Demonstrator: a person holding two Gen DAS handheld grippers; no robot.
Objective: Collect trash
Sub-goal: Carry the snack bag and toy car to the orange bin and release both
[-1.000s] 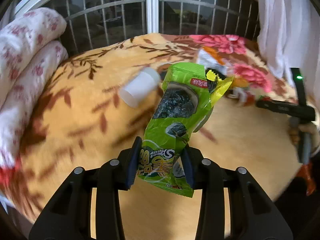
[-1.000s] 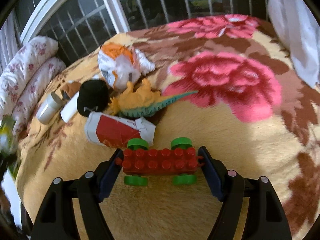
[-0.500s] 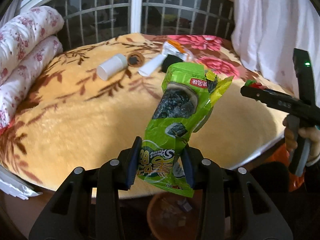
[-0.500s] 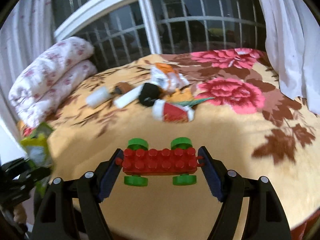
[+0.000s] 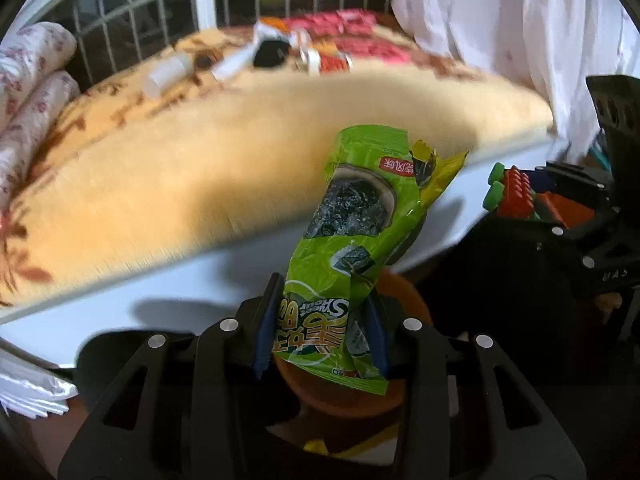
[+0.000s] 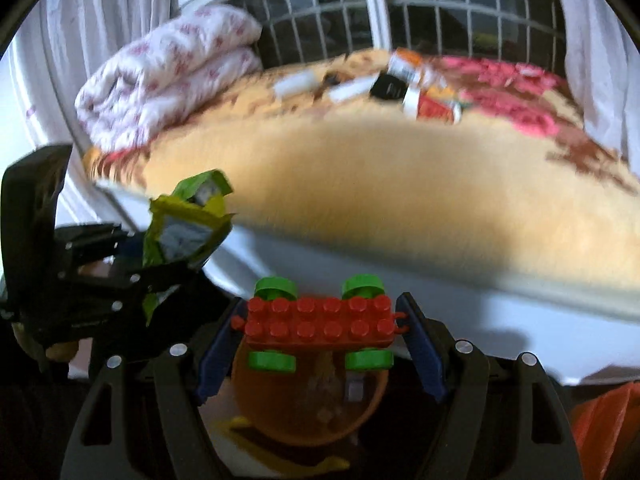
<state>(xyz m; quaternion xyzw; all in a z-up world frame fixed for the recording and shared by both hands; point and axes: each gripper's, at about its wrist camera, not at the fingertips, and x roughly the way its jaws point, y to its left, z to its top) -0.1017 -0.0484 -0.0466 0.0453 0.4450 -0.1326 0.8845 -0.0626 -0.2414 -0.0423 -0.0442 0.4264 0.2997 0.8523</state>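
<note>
My left gripper (image 5: pixel 322 330) is shut on the lower end of a green seaweed snack wrapper (image 5: pixel 356 224), which stands up crumpled from the jaws. The wrapper (image 6: pixel 188 216) and the left gripper (image 6: pixel 92 276) also show at the left of the right wrist view. My right gripper (image 6: pixel 320 340) is shut on a red brick toy car with green wheels (image 6: pixel 320 320), held by its two ends. That toy car (image 5: pixel 514 194) appears at the right of the left wrist view. An orange bin (image 6: pixel 312 404) sits on the floor just below both grippers, with scraps inside.
The bed with a yellow floral blanket (image 5: pixel 200 152) fills the background. Far on it lie a white cup (image 5: pixel 168 74), a black object (image 5: pixel 272 52) and red and white wrappers (image 6: pixel 432 106). Rolled bedding (image 6: pixel 168 72) is at the left, white curtains (image 5: pixel 500 20) at the right.
Both grippers have pulled back off the bed and now hang past its edge over the floor. The orange bin has come into view beneath them. Neither grip has changed.
</note>
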